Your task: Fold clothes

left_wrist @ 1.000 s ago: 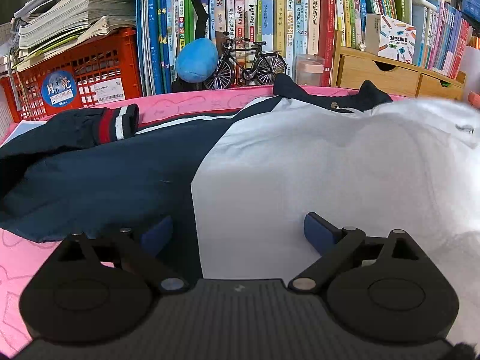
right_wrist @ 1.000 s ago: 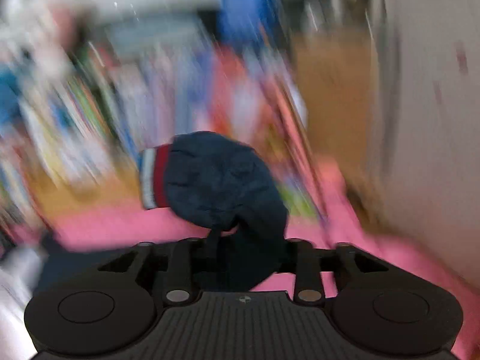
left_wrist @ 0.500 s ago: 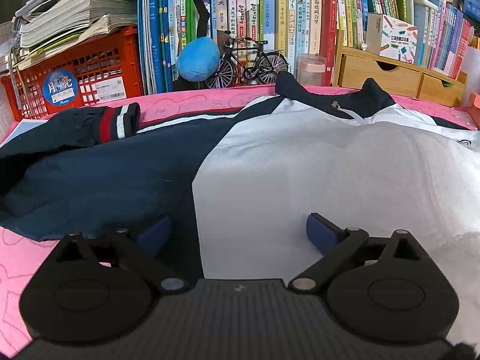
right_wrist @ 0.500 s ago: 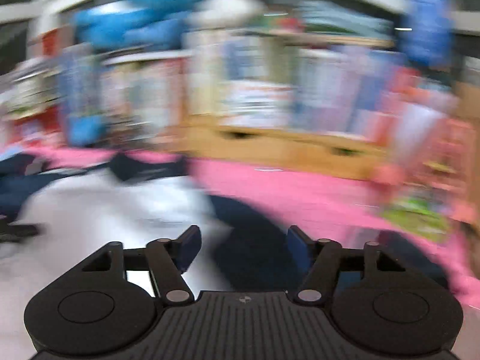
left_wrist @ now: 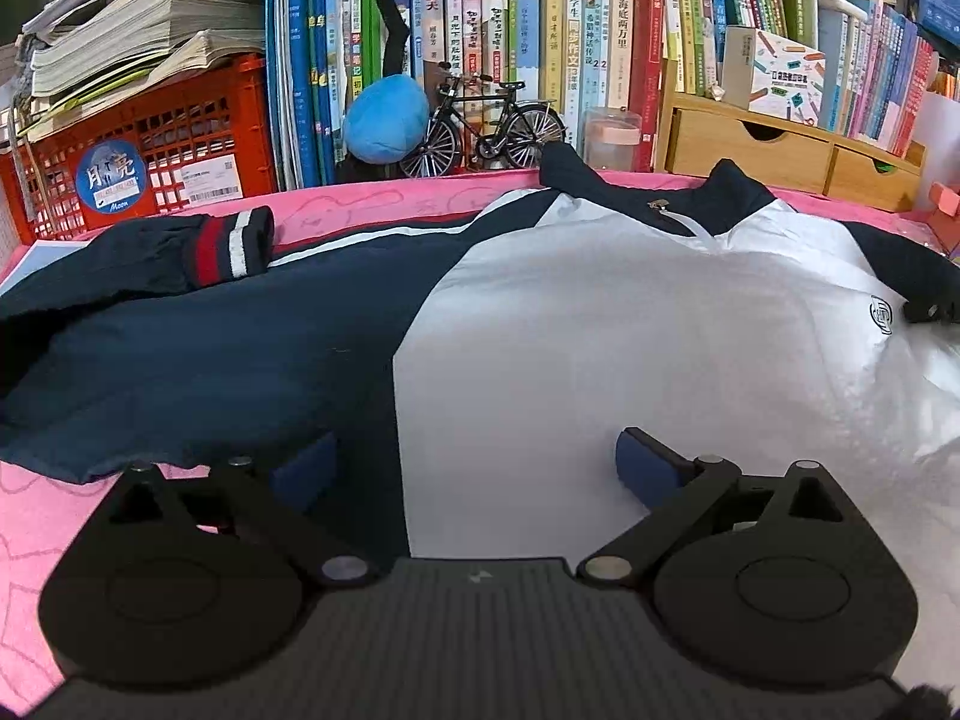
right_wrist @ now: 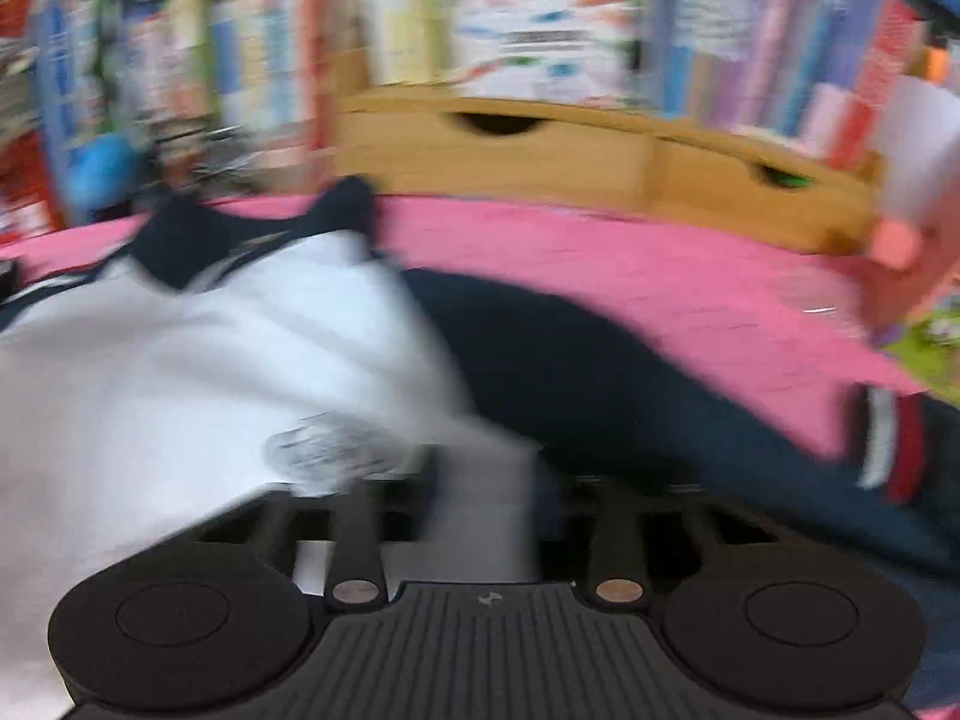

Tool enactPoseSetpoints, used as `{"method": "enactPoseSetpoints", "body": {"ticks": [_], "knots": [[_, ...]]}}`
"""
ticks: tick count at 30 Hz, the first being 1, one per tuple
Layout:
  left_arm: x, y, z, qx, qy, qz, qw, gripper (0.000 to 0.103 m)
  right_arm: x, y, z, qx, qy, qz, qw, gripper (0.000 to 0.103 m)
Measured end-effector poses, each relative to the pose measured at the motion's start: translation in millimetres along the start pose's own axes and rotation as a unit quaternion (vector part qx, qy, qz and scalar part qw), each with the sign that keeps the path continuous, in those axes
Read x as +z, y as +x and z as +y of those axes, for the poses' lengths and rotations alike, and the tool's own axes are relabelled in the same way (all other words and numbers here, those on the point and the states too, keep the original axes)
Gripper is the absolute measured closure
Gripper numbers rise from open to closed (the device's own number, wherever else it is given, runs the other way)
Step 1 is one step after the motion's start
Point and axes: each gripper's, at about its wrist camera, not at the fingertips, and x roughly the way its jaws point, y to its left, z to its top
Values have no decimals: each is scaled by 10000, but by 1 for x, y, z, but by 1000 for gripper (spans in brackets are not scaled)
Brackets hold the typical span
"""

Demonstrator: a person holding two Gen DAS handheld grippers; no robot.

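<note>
A navy and white zip jacket lies front up on the pink table cover. Its left sleeve is folded in, and the red and white striped cuff rests on the navy side. My left gripper hovers open low over the jacket's near hem, with nothing between its blue pads. In the blurred right wrist view, my right gripper is closing its jaws on a raised fold of the jacket's white front near the chest logo. The other sleeve's striped cuff lies to its right.
Along the back edge stand a red crate with stacked papers, a row of upright books, a blue plush ball, a model bicycle, a clear jar and a wooden drawer box.
My right gripper let go of the navy sleeve it was carrying, swung down across the jacket with jaws apart, and has closed on white fabric. The left gripper has stayed still.
</note>
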Motion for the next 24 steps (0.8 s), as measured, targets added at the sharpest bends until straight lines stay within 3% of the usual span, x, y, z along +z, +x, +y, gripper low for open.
{"method": "enactPoseSetpoints", "body": {"ticks": [2,6,9,12,19,24], "knots": [[1,-2,2,-195,14,48,9998,2,8,-2,-2,-390,11,50,9992,89],[14,-15,5,-927,-296,-85,9952,2,23,-25,27,-89,-530,-321,9980,87],[9,-10,-10,-857,65,-176,9961,2,32,-24,66,658,-728,-272,9948,87],[4,-3,-27,-737,472,-250,9958,2,40,8,100,976,-638,95,9931,88],[-1,5,-22,-864,234,-45,9960,2,71,68,107,618,-222,-46,9978,98],[-3,5,-18,-988,17,-108,9950,2,85,95,110,410,-400,-355,9977,100]]}}
